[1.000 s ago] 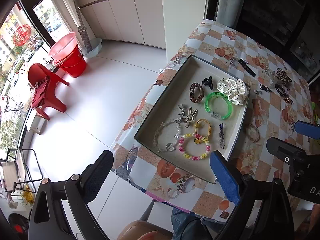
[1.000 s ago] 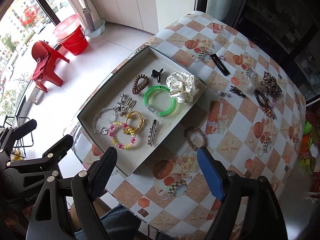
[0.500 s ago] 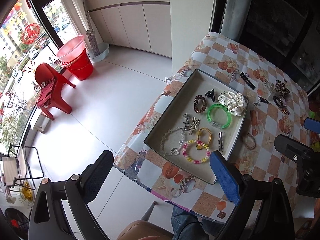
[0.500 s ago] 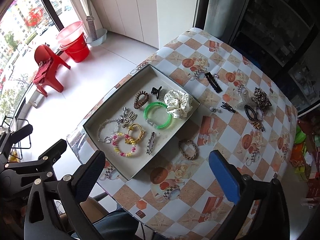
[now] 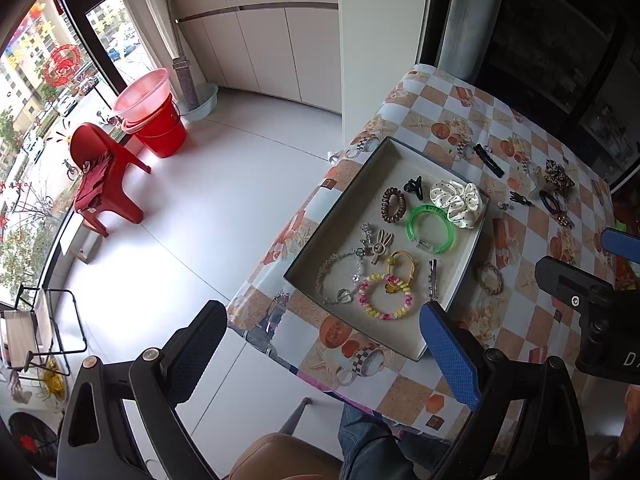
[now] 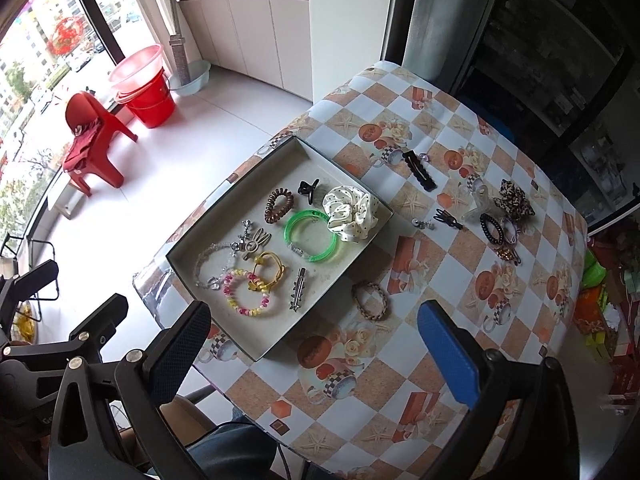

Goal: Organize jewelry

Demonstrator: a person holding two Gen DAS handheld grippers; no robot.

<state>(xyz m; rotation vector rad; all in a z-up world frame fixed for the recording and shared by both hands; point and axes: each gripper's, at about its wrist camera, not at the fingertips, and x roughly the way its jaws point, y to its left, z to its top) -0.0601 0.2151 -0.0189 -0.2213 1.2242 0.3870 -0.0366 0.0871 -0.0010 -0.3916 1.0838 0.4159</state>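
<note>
A grey tray on the checked table holds a green bangle, a white dotted scrunchie, a brown coil tie, a bead bracelet and several clips. A braided bracelet lies on the table right of the tray. More hair ties and clips lie farther right. My left gripper and right gripper are both open, empty and held high above the table's near edge.
The checked tablecloth covers the table. A red chair and red buckets stand on the floor at the left. A knee in jeans and a brown seat show below. Dark shelves stand behind the table.
Both grippers have pulled up and back from the table, so the tray and jewelry look smaller. Nothing on the table has moved.
</note>
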